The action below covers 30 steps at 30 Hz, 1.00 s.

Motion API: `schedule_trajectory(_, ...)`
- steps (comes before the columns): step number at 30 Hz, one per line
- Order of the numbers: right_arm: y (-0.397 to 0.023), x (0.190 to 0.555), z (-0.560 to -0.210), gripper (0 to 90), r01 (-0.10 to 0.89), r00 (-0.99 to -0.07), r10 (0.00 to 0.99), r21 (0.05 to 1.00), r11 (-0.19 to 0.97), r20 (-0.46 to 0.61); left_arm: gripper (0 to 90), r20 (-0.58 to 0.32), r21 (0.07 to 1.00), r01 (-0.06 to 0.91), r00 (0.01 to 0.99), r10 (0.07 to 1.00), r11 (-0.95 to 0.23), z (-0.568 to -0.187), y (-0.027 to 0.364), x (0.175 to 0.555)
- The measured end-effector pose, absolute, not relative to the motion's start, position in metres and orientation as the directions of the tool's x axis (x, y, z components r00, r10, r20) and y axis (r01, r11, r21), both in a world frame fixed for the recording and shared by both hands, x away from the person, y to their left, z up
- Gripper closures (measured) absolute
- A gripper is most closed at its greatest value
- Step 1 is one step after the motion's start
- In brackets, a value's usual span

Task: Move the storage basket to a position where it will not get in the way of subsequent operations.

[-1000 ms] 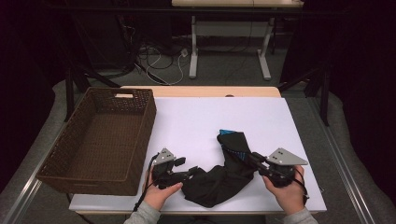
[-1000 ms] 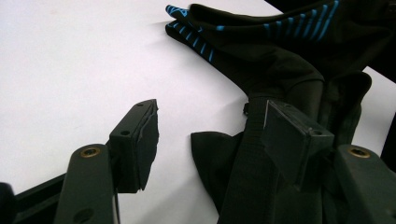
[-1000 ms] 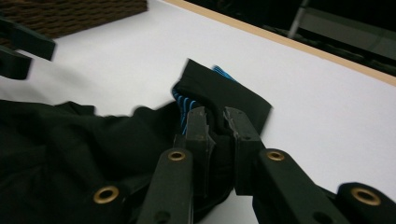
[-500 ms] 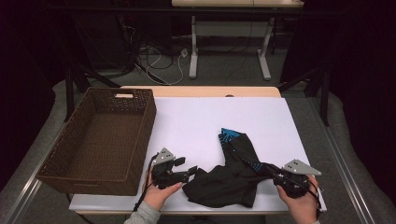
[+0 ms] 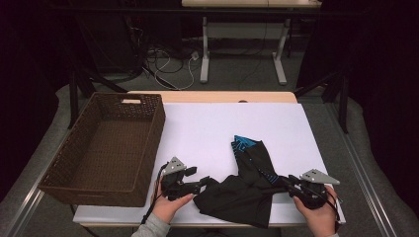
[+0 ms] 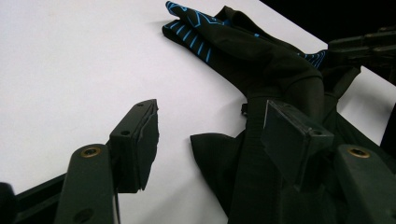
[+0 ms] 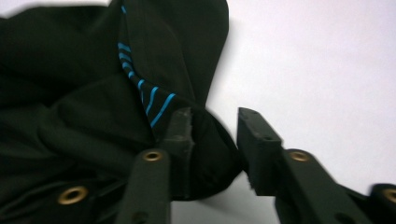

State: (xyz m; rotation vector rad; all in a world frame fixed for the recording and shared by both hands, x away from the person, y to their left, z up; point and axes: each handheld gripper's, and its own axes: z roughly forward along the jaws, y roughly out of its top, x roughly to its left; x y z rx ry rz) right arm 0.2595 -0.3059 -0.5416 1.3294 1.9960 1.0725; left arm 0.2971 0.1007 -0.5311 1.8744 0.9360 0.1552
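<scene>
Hands rest low at the counter [image 5: 207, 128] edge; left tool [image 5: 203, 184] gapes at the black garment [image 5: 244, 192], right tool [image 5: 286, 181], just opening, straddles a fold unpressed.

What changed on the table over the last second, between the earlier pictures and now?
The right tongs came down and back toward the table's near edge, dragging the black garment flatter. Their jaws have just been opening, with a fold of the cloth between them, so the grip is loosening. The left tongs kept their place at the garment's left edge, jaws apart. The wicker basket did not move.
</scene>
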Motion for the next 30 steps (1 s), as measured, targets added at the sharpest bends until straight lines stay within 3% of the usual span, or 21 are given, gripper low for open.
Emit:
schedule_trajectory(12, -0.271, 0.271, -0.514, 50.2, 0.436, -0.504, 0.863, 0.853, 0.287, -0.033, 36.0, -0.284, 0.819, 0.536, 0.689, 0.666, -0.205, -0.532, 0.099, 0.297)
schedule_trajectory(23, -0.210, 0.298, -0.506, 46.9, 0.413, -0.641, 0.768, 0.848, 0.333, 0.011, 36.0, -0.285, 0.822, 0.533, 0.691, 0.664, -0.202, -0.532, 0.100, 0.297)
schedule_trajectory(30, -0.185, 0.306, -0.514, 45.8, 0.403, -0.666, 0.743, 0.804, 0.437, -0.071, 36.0, -0.285, 0.821, 0.533, 0.694, 0.661, -0.205, -0.532, 0.099, 0.296)
